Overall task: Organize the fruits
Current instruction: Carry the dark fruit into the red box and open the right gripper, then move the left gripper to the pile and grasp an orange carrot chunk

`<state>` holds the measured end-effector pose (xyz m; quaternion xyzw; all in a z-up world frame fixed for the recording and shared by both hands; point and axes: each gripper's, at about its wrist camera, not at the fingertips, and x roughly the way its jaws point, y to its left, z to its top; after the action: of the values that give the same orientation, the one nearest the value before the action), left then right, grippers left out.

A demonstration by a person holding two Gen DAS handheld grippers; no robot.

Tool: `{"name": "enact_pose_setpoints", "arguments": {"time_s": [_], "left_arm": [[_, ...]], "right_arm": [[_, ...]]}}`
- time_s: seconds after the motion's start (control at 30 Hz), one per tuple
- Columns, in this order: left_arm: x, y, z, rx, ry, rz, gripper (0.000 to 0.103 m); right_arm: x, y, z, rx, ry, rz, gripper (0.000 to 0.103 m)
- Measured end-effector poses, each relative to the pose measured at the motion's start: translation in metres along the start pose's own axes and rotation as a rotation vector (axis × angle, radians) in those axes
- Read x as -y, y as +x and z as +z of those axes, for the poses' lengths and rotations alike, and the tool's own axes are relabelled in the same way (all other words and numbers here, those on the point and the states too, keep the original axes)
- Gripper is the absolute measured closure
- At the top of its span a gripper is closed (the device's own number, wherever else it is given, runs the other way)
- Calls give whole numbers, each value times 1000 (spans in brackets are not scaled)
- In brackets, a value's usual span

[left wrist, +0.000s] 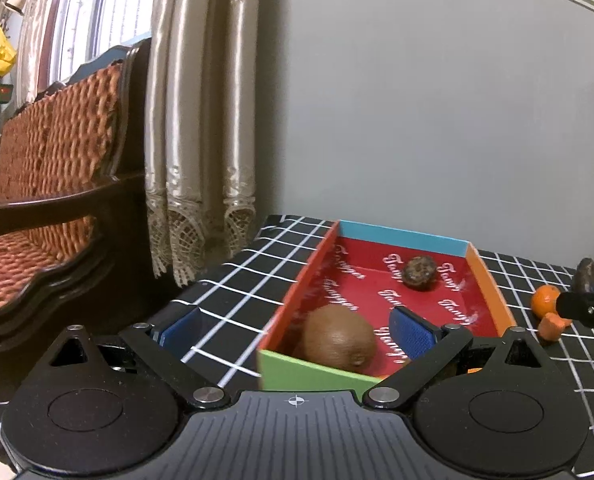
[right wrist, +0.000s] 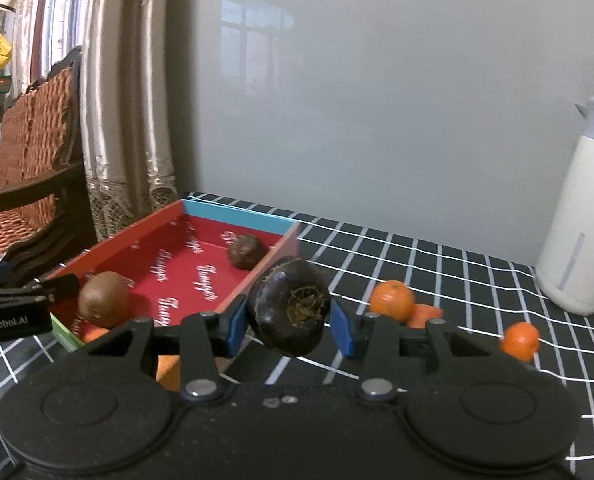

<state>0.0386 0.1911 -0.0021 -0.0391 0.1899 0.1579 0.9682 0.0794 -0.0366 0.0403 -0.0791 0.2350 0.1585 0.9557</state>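
The right claw [right wrist: 289, 322] is closed on a dark round fruit [right wrist: 289, 306], with one blue pad on each side. The fruit is clear of the bench [right wrist: 437, 264], just outside the orange right wall of the red box [right wrist: 201, 276]. The left claw [left wrist: 297, 328] is wide open and holds nothing. Its right finger [left wrist: 413, 330] reaches over the box interior, and its left finger [left wrist: 181, 330] stands outside the box over the checked cloth.

Box contents: a kiwi [left wrist: 339, 338] at the near end and a second dark fruit [left wrist: 419, 274] near the far blue wall. Two oranges [right wrist: 392, 300] [right wrist: 520, 341] and an orange-coloured piece [right wrist: 425, 315] lie on the bench to the right of the box.

Hazards, as judged:
- The grip rests on two small contact points on a round, hard-looking surface. A quick swing or roll of the wrist may let the fruit rotate out and drop onto the bench.
- The fruit hangs close to the box wall. A low transfer may strike the rim and shift or tip the light cardboard box.
- The open left claw occupies the near end of the box. The two claws may collide there.
- A high release may let the fruit bounce or roll against the kiwi.
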Motion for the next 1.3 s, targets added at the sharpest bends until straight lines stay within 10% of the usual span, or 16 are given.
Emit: {"name": "enact_pose_setpoints", "arguments": {"time_s": [0.67,1.3], "left_arm": [[-57,0,-2,-7,-34,14,4],[-16,-16,1,5,-15,-74,4]], "right_arm": [[-66,50,3,-30,-18,56,53],[-6,3,-4,9,7,-77,46]]}}
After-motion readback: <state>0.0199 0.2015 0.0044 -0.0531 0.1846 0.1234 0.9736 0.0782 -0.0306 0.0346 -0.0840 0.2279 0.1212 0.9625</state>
